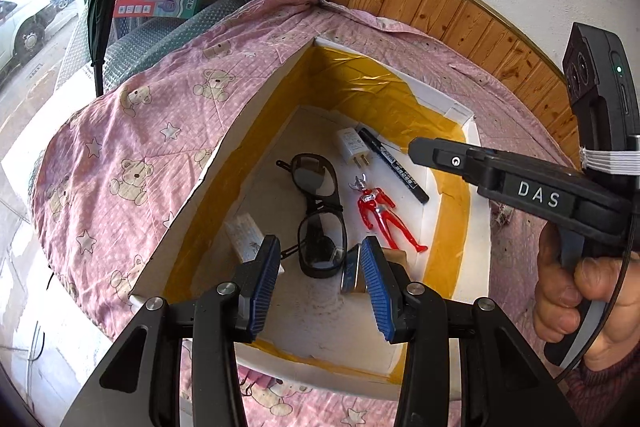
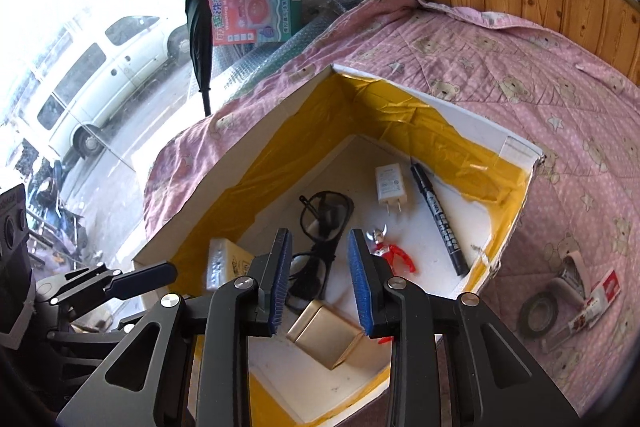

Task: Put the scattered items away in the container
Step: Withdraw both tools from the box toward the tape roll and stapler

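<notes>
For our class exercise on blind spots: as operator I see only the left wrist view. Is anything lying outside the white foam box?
Observer: Yes, a dark roll of tape lies on the pink bear-print cloth, right of the white foam box.
Operator: Anything else there?
Observer: A red-and-white paper packet, beside the roll.
Operator: And the half-hidden shiny thing inside?
Observer: A gold rectangular tin, on the box floor.
</notes>
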Motion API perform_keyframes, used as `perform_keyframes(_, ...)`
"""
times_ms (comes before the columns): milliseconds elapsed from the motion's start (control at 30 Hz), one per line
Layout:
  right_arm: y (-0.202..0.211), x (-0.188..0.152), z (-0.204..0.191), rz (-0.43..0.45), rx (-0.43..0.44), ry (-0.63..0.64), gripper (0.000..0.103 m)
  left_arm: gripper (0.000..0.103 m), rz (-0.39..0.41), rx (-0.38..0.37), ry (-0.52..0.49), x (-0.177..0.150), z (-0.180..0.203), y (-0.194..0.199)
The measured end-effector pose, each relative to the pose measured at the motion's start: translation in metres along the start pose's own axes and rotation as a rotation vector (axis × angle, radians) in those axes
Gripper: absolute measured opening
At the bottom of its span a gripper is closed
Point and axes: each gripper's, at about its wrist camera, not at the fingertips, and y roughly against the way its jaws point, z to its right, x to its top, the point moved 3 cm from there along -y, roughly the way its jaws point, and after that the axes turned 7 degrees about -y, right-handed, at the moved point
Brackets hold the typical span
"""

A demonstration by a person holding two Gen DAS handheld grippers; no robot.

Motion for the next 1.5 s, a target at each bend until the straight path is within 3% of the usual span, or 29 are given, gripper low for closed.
perform_keyframes(367,0.039,-0.063,-0.002,0.036,0.049,-0.097,0.031,0.044,0.036,-0.038,-0.076,-0.013,0.04,0.037)
perform_keyframes(933,0.097,-0.148,0.031,0.098,0.084,-0.268,0.03,0.044,0.046,-0.113,-0.211,-0.042,0.118,0.071)
perform_keyframes(1500,0.135,-0.208,0.087,0.147,0.043,-0.414,0.031,0.044,-0.011,-0.177,-0.296,-0.067,0.185,0.055)
